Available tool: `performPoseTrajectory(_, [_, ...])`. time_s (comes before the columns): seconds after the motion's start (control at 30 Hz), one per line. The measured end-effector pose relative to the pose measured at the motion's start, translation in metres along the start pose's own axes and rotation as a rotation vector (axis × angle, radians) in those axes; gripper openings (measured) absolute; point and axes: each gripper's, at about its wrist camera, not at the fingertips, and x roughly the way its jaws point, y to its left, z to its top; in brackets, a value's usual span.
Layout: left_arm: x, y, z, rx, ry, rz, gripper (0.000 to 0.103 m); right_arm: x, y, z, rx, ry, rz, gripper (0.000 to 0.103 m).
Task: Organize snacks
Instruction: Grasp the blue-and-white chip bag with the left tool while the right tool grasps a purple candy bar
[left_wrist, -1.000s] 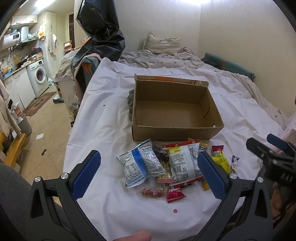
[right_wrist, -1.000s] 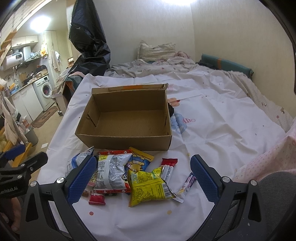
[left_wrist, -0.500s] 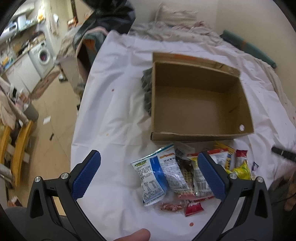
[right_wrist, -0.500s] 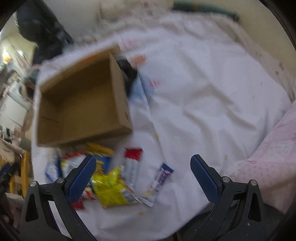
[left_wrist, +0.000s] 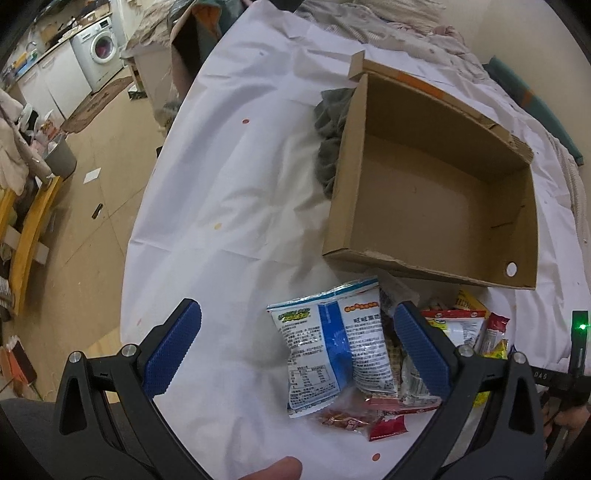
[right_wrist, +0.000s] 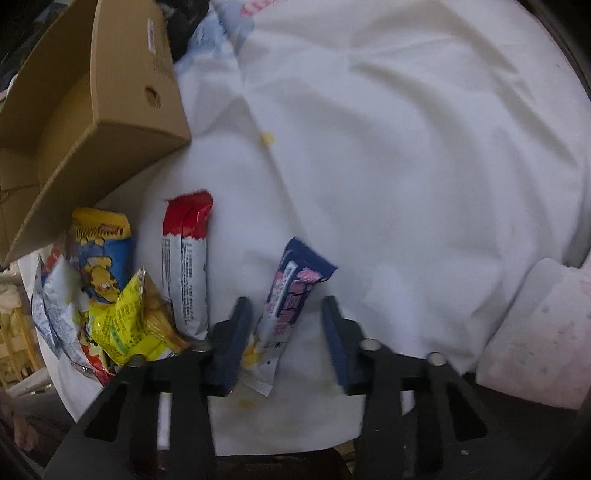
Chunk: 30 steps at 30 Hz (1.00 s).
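Observation:
An empty cardboard box (left_wrist: 347, 166) lies on the white sheet (left_wrist: 221, 184), with a heap of snack packets just in front of it. My left gripper (left_wrist: 297, 306) hangs open above the sheet, and a blue-and-white packet (left_wrist: 332, 350) lies between its pads. My right gripper (right_wrist: 285, 300) points straight down with its jaws closing around a navy-and-pink bar (right_wrist: 291, 288). A gap still shows between the bar and the right pad. Left of the bar lie a red-and-white bar (right_wrist: 186, 266), a yellow packet (right_wrist: 125, 325) and a blue-and-yellow packet (right_wrist: 99, 258). The box's corner (right_wrist: 122, 74) is at the upper left.
A grey cloth (left_wrist: 332, 129) is bunched against the box's left wall. The bed's edge drops to the floor on the left, where a washing machine (left_wrist: 99, 55) stands. Pink spotted fabric (right_wrist: 535, 325) lies at the right. A thumb (left_wrist: 269, 469) shows at the bottom.
Both grippers have tipped downward and come closer to the snacks. The right jaws have narrowed from wide open to either side of the navy-and-pink bar. The left jaws stayed wide.

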Motion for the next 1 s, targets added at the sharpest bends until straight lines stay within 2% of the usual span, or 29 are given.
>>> performPoseTrajectory(0.03, [0.002, 0.002, 0.0, -0.008, 0.006, 0.0, 0.103, -0.002, 0.003, 0.0, -0.019, -0.024, -0.013, 0.019])
performPoseTrajectory(0.13, [0.003, 0.008, 0.001, -0.026, 0.014, 0.002, 0.103, -0.031, 0.013, -0.002, -0.061, -0.181, -0.035, 0.019])
performPoseTrajectory(0.2, [0.006, 0.01, -0.002, -0.032, 0.027, 0.01, 0.103, -0.055, 0.018, -0.006, -0.08, -0.298, 0.027, 0.019])
performPoseTrajectory(0.27, [0.016, 0.01, -0.006, -0.029, 0.074, 0.003, 0.103, -0.078, 0.025, -0.01, -0.092, -0.373, 0.082, 0.019])
performPoseTrajectory(0.33, [0.028, 0.007, -0.012, -0.037, 0.121, -0.004, 0.103, -0.092, 0.031, -0.014, -0.102, -0.42, 0.192, 0.019])
performPoseTrajectory(0.43, [0.04, 0.003, -0.017, -0.073, 0.165, -0.026, 0.103, -0.108, 0.048, -0.019, -0.155, -0.458, 0.267, 0.019])
performPoseTrajectory(0.57, [0.06, -0.011, -0.021, -0.076, 0.228, -0.051, 0.103, -0.108, 0.058, -0.02, -0.189, -0.451, 0.271, 0.019])
performPoseTrajectory(0.7, [0.075, -0.021, -0.024, -0.065, 0.255, -0.047, 0.103, -0.1, 0.055, -0.026, -0.189, -0.441, 0.264, 0.019])
performPoseTrajectory(0.8, [0.082, -0.024, -0.023, -0.057, 0.255, -0.04, 0.103, -0.095, 0.061, -0.014, -0.194, -0.434, 0.231, 0.019])
performPoseTrajectory(0.83, [0.082, -0.025, -0.022, -0.056, 0.246, -0.039, 0.099, -0.093, 0.059, -0.013, -0.194, -0.434, 0.226, 0.019])
performPoseTrajectory(0.87, [0.084, -0.024, -0.022, -0.058, 0.252, -0.047, 0.09, -0.093, 0.059, -0.014, -0.195, -0.435, 0.224, 0.019])
performPoseTrajectory(0.9, [0.085, -0.024, -0.023, -0.062, 0.262, -0.06, 0.086, -0.093, 0.06, -0.015, -0.195, -0.439, 0.221, 0.019])
performPoseTrajectory(0.93, [0.086, -0.023, -0.023, -0.068, 0.27, -0.07, 0.082, -0.095, 0.061, -0.016, -0.201, -0.451, 0.206, 0.019])
performPoseTrajectory(1.0, [0.086, -0.022, -0.024, -0.067, 0.269, -0.069, 0.082, -0.097, 0.064, -0.018, -0.218, -0.471, 0.187, 0.019])
